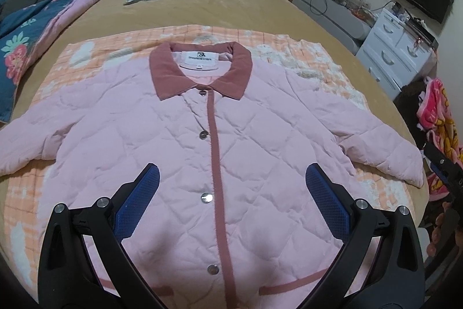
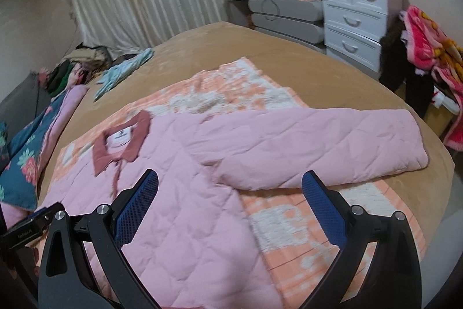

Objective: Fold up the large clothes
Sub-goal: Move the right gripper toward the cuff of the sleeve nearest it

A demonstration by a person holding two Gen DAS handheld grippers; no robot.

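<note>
The jacket (image 1: 231,141) lies face up, buttoned, on a mat (image 1: 72,62) across the middle of both frames, sleeves spread left and right. Quilted and puffy, it should be light, soft and limp, with a somewhat slick shell, so thin edges are best pinched: the cuff (image 2: 405,141) at mid right, or the hem. The left tongs (image 1: 231,190) and right tongs (image 2: 230,193) gape wide, gripping nothing. The drawers (image 2: 350,19) at upper right look closed; contents hidden.

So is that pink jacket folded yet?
Not yet. The pink jacket lies spread flat, buttoned, both sleeves stretched out sideways.
</note>
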